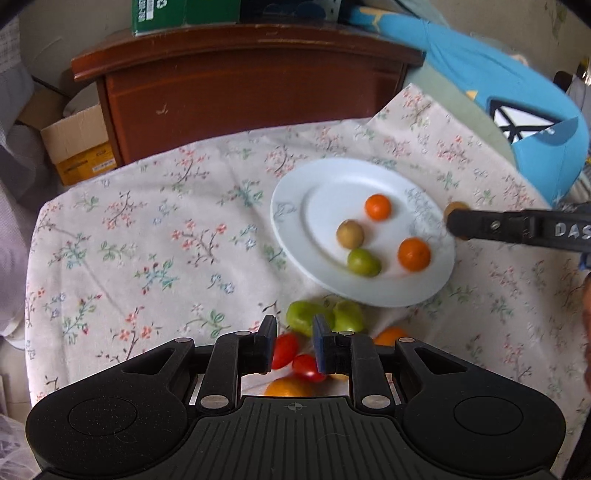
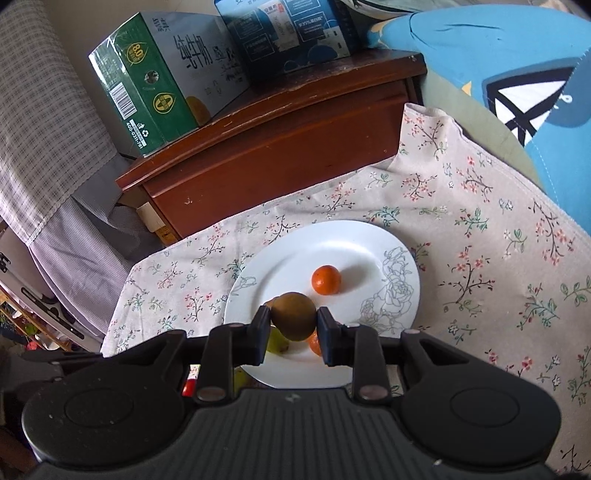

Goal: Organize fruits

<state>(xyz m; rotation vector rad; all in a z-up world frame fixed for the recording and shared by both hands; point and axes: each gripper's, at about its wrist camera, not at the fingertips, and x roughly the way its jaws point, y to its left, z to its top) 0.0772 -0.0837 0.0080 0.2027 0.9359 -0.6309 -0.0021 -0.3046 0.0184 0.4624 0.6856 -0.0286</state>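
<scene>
A white plate [image 1: 332, 177] on the floral cloth holds two oranges [image 1: 378, 207], a brown fruit [image 1: 349, 233] and a green fruit [image 1: 364, 262]. My right gripper [image 2: 293, 320] is shut on a brown round fruit [image 2: 294, 314] and holds it above the plate [image 2: 369, 240]; it shows from the side in the left wrist view [image 1: 456, 219]. My left gripper [image 1: 294, 334] is open and empty above loose green fruits [image 1: 303, 316], red tomatoes [image 1: 285, 350] and oranges [image 1: 389, 335] near the plate's front rim.
A brown wooden cabinet [image 1: 255, 88] stands behind the table, with a green carton [image 2: 147, 85] and a blue carton [image 2: 288, 33] on it. A blue cushion [image 1: 498, 81] lies at the right. A cardboard box [image 1: 77, 147] sits on the floor at the left.
</scene>
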